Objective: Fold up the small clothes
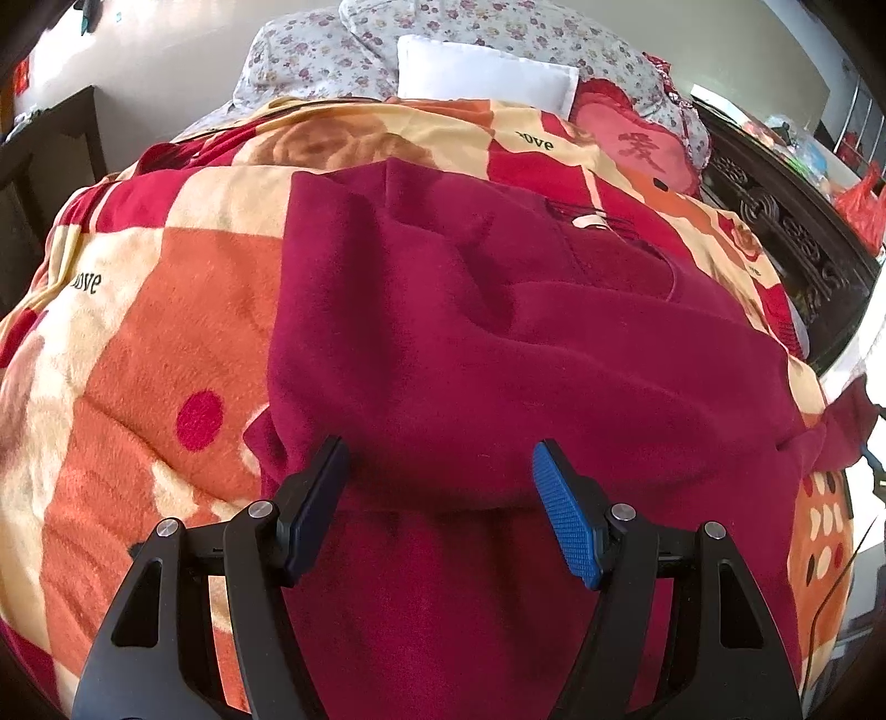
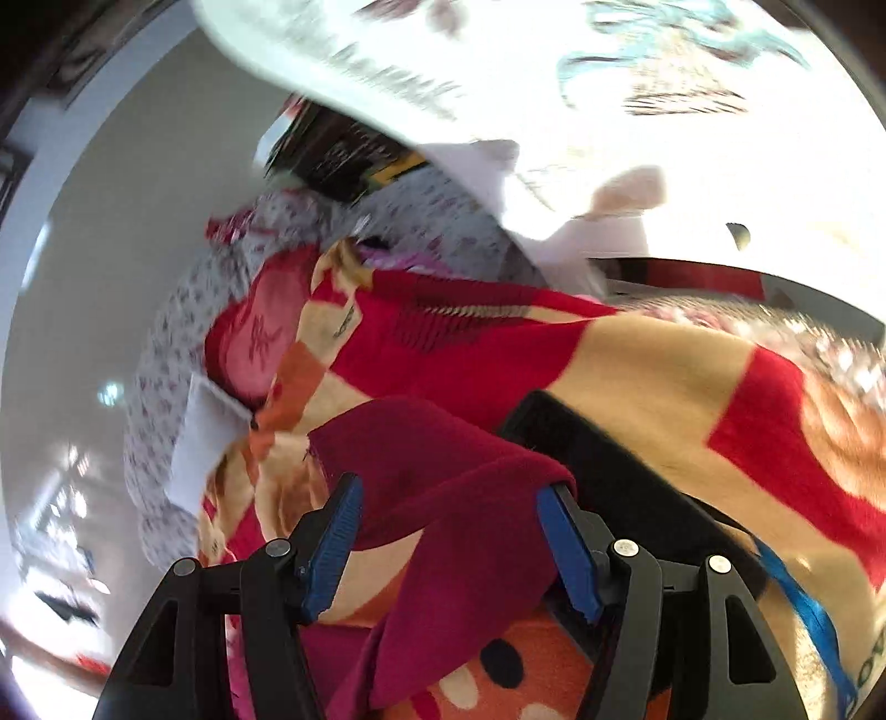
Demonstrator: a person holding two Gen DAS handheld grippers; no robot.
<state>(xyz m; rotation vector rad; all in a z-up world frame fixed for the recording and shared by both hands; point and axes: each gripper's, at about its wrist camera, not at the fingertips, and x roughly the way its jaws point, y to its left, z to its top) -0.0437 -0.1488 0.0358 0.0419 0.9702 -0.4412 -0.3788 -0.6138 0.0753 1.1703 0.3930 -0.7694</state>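
Observation:
A dark red fleece garment (image 1: 498, 343) lies spread on a bed covered by an orange, red and cream blanket (image 1: 138, 343). Its collar with a white tag (image 1: 590, 221) points toward the pillows. My left gripper (image 1: 440, 471) is open, its blue-padded fingers (image 1: 565, 515) hovering over the garment's near edge. In the tilted, blurred right wrist view, my right gripper (image 2: 448, 518) is open, with a fold of the same red garment (image 2: 443, 498) draped between and over its fingers (image 2: 570, 554).
A white pillow (image 1: 487, 72), a floral quilt (image 1: 343, 50) and a red cushion (image 1: 631, 144) sit at the head of the bed. A dark carved wooden bed frame (image 1: 786, 232) runs along the right. A dark cabinet (image 1: 50, 149) stands at left.

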